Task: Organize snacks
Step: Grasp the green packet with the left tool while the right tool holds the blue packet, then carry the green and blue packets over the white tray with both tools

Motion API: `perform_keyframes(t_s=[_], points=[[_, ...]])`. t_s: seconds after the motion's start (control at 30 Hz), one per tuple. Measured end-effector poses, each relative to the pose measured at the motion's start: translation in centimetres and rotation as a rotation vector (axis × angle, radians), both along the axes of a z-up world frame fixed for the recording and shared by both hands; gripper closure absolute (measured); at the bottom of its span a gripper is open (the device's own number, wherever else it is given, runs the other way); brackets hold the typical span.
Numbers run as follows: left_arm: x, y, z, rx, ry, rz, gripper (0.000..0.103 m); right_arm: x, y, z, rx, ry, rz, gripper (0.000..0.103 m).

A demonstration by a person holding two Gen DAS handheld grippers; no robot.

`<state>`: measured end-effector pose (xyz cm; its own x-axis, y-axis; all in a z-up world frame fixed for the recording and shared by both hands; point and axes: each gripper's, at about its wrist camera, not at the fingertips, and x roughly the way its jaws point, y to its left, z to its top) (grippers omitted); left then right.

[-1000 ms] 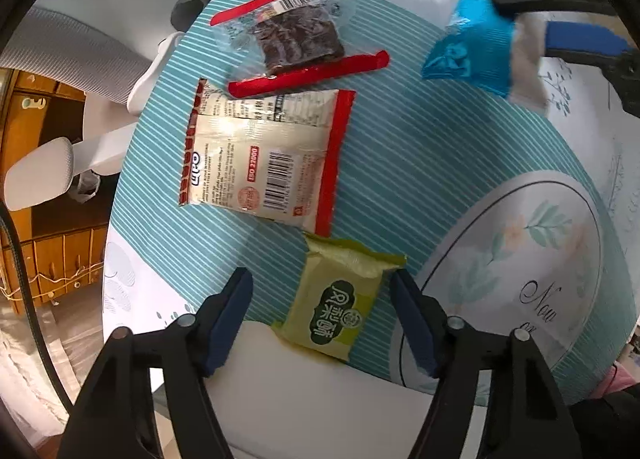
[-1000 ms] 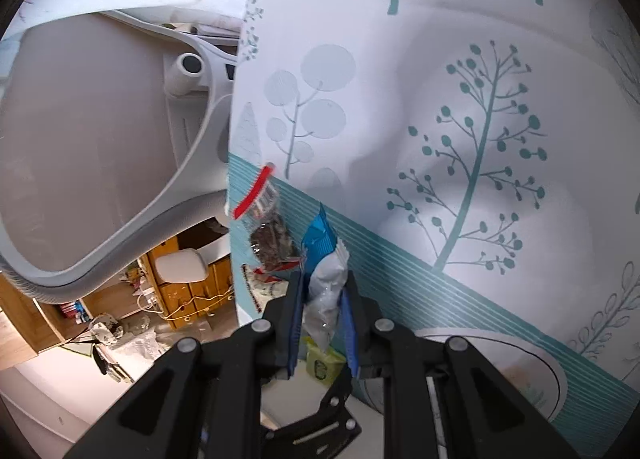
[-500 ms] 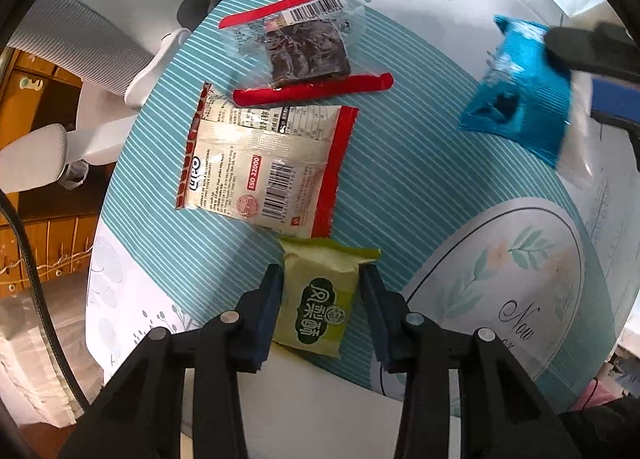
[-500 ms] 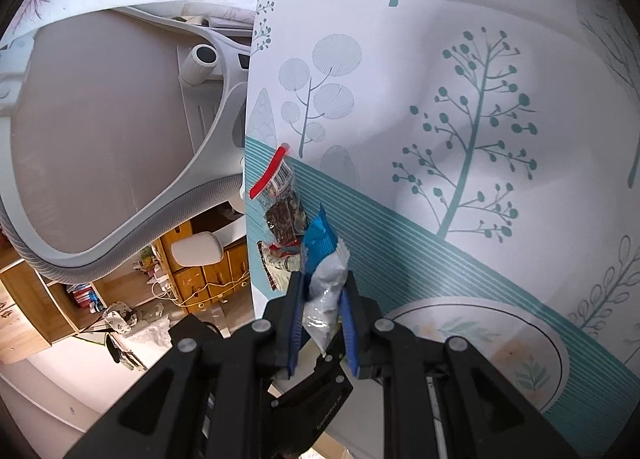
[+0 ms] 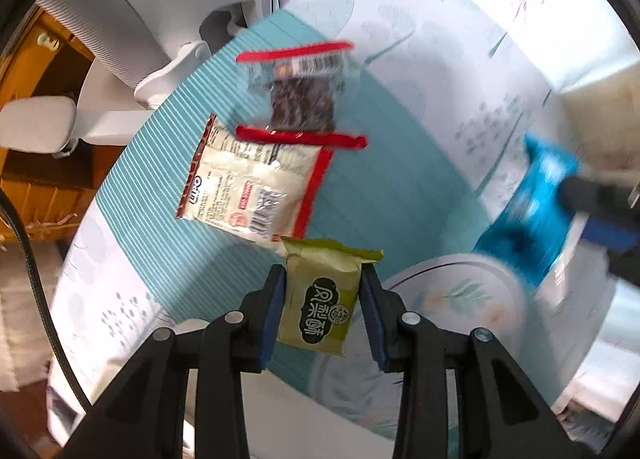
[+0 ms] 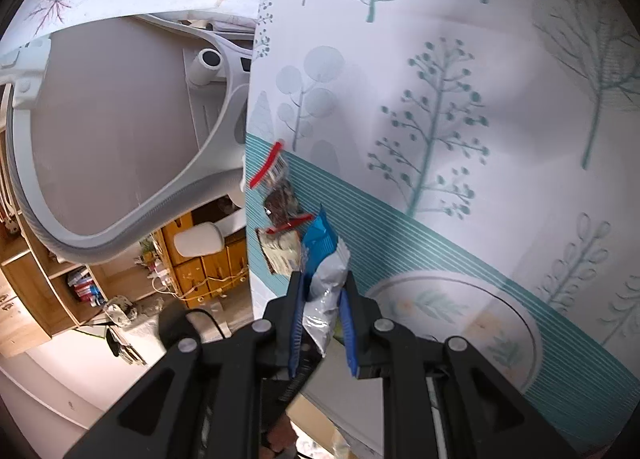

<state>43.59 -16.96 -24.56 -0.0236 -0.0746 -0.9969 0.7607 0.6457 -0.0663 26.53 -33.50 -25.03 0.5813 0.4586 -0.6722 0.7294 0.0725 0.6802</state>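
Observation:
My left gripper point(image 5: 323, 309) is shut on a green snack packet point(image 5: 322, 301) and holds it lifted above the tablecloth. My right gripper point(image 6: 323, 305) is shut on a blue and white snack packet point(image 6: 322, 259), held in the air; it shows blurred at the right of the left wrist view point(image 5: 532, 215). A beige packet with red edges point(image 5: 252, 191) and a clear packet with red strips and a dark snack point(image 5: 302, 99) lie on the teal striped band; both also show in the right wrist view, the beige packet point(image 6: 282, 253) and the clear one point(image 6: 280, 195).
The table has a white cloth with tree prints point(image 6: 440, 99) and a round floral emblem point(image 5: 460, 299). A white office chair point(image 5: 168, 19) stands at the table's far edge. Wooden cabinets point(image 5: 36, 107) are beyond it. A pale box-like shape point(image 5: 596, 99) sits at the right.
My left gripper has closed on the green packet and lifted it off the table. My right gripper, still holding the blue packet, has drifted to the right and lower in the left view.

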Motion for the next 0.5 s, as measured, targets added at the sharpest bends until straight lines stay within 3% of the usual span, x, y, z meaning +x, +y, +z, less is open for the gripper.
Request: perform_keyframes(t_s=[0.5], points=[[-6.8,3.5,6.8,-0.186,0.04,0.212,0.068,-5.1,2.8,2.3,-0.093,0.048,0.133,0.086]])
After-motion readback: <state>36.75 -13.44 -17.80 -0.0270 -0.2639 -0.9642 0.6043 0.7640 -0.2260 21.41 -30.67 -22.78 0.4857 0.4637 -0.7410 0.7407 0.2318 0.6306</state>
